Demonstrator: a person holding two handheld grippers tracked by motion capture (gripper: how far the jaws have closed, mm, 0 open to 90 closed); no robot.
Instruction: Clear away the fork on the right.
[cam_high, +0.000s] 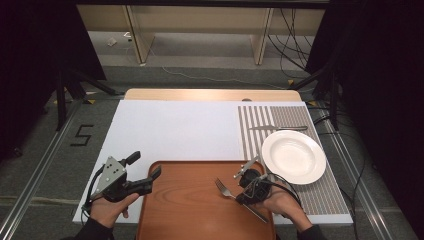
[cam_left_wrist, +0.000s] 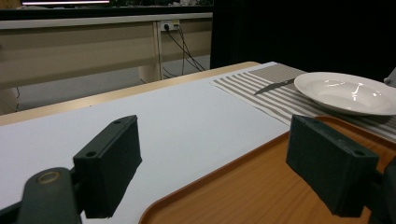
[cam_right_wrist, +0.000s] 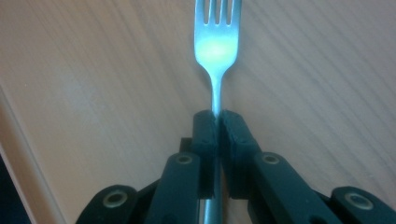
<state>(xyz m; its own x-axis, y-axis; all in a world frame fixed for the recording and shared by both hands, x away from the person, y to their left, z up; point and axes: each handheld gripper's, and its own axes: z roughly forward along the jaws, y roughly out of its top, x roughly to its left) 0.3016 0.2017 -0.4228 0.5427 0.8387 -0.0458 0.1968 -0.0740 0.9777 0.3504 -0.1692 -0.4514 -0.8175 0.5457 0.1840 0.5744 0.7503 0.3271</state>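
Table: a wooden table (cam_high: 212, 94) carries a white sheet (cam_high: 175, 130), with a striped mat (cam_high: 260, 125) along its right side and a brown tray (cam_high: 195, 200) at the near edge.
Room: grey floor around the table, black curtains to both sides, cables trailing on the floor behind, pale furniture legs at the back; a "5" is taped on the floor at left.
High view: both hands enter from the bottom; the left tongs (cam_high: 146, 172) hover over the tray's left edge, the right tongs (cam_high: 239, 191) sit low over the tray's right half.
Left gripper view: the left tongs (cam_left_wrist: 212, 163) stand wide open with nothing between the jaws, the sheet and the tray's corner beneath them, the plate (cam_left_wrist: 348, 92) beyond.
Right gripper view: the right tongs (cam_right_wrist: 218, 123) are closed on the neck of a fork (cam_right_wrist: 215, 44), its prongs pointing away over the tray's wood grain.
Fork: held on the tray, right of centre, prongs towards the tray's middle.
Plate: white, empty, on the striped mat just beyond the tray's right corner.
Knife: a knife (cam_high: 277, 128) lies on the mat just behind the plate.
Tray: holds the fork.
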